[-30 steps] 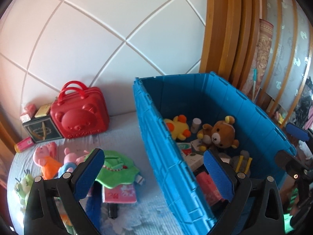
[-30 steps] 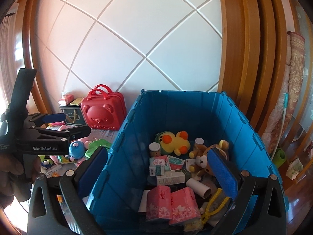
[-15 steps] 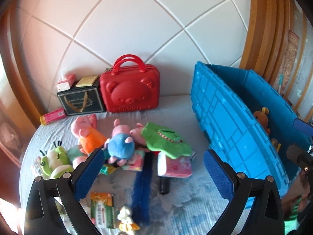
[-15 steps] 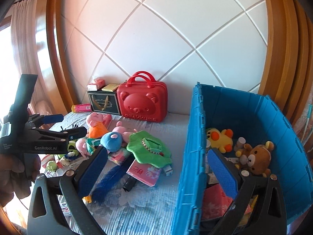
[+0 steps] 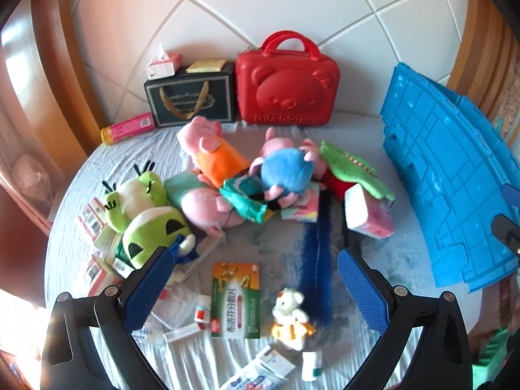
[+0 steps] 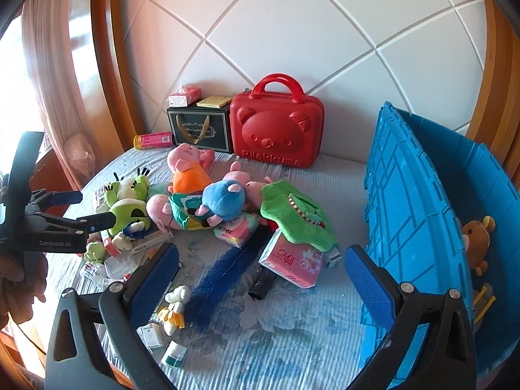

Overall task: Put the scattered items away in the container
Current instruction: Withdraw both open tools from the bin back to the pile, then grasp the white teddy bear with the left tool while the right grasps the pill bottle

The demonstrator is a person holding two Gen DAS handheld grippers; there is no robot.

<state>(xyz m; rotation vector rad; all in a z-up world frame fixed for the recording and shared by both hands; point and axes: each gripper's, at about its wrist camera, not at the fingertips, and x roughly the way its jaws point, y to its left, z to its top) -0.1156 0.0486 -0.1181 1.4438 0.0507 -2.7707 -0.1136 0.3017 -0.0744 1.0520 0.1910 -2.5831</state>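
The blue crate (image 5: 448, 178) stands on the bed at the right; in the right wrist view the crate (image 6: 409, 211) shows a brown bear plush (image 6: 476, 240) inside. Left of it lies a heap of toys: an orange-dressed pig (image 5: 214, 156), a blue plush (image 5: 286, 169), a green frog (image 5: 143, 214), a green crocodile (image 5: 351, 165), a pink tissue pack (image 5: 370, 214) and a dark blue duster (image 5: 317, 260). My left gripper (image 5: 253, 269) hangs open above a green medicine box (image 5: 235, 299) and a small white plush (image 5: 291, 315). My right gripper (image 6: 261, 266) is open over the duster (image 6: 224, 276).
A red bear-faced case (image 5: 286, 87), a black gift bag (image 5: 190, 100) with small boxes on top and a pink tube (image 5: 128, 128) line the quilted headboard. Small cartons and bottles litter the near left sheet. A hand holds the left gripper (image 6: 91, 208) at the left.
Both views have swung left, away from the crate's inside and onto the scattered heap. The crate now sits at the right edge. Both grippers stay open and empty.
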